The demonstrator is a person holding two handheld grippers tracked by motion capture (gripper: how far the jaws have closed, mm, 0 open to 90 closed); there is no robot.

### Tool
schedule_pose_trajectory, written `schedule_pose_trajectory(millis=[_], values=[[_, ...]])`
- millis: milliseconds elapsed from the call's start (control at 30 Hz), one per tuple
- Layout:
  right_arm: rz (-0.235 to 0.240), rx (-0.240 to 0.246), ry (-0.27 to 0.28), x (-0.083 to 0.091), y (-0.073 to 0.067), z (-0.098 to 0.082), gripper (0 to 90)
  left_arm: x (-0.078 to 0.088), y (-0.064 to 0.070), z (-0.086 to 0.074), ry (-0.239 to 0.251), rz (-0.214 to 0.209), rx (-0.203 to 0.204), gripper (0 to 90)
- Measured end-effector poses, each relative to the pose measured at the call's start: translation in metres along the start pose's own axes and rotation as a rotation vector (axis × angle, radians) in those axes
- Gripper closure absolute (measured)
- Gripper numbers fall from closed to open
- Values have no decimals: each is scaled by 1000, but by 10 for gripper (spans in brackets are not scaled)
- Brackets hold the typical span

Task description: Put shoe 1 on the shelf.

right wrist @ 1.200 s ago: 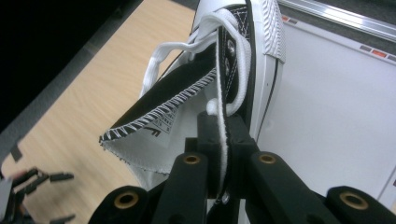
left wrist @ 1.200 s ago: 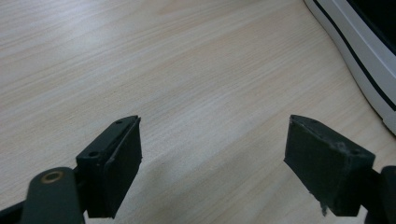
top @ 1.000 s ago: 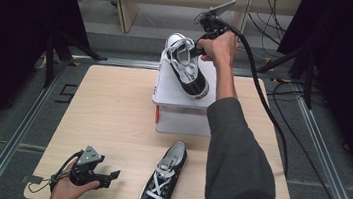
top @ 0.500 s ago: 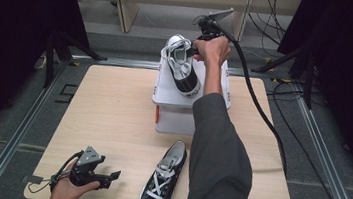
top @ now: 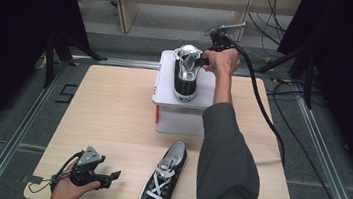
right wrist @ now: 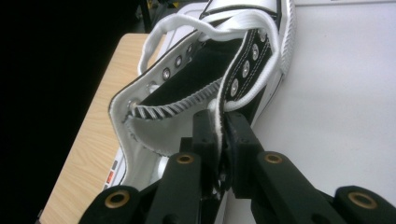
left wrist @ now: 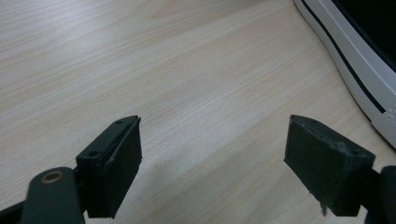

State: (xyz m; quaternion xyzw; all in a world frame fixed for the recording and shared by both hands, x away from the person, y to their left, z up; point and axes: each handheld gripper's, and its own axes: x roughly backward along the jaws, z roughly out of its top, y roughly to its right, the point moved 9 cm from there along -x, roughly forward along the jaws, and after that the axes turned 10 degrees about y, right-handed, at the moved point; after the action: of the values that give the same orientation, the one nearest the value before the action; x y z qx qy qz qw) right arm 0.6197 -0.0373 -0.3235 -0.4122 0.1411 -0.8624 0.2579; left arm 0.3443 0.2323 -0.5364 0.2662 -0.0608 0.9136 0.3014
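Note:
A black-and-white high-top sneaker stands on a white box at the table's far side, toe toward the person. My right gripper is at its ankle opening, shut on the edge of the upper. In the right gripper view the gripper pinches the white-lined edge beside the eyelets of that sneaker. A second matching sneaker lies laced on the table's near edge. My left gripper rests open on the wood to that sneaker's left. In the left gripper view the gripper holds nothing, and the sneaker's white sole passes at upper right.
The wooden table has bare room left of the box. The right gripper's black cable trails off the far right side. Metal rails and dark curtains border the table.
The right gripper has turned the sneaker on the box from a slant to pointing straight toward the person. The right arm has swung left. The left gripper has stayed still.

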Motion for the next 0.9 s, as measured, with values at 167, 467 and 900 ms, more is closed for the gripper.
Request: schedule_pose_trajectory(millis=[167,467,900], values=[[4,44,5,2,2,1,795,0,0,-1,-3,-1,-1,184],[22,221,34,49,2,-2,528,0,-3,-1,0,10,-3,184],[79,363,-1,122,37,-81,512,-1,-4,-4,-17,23,31,184]])
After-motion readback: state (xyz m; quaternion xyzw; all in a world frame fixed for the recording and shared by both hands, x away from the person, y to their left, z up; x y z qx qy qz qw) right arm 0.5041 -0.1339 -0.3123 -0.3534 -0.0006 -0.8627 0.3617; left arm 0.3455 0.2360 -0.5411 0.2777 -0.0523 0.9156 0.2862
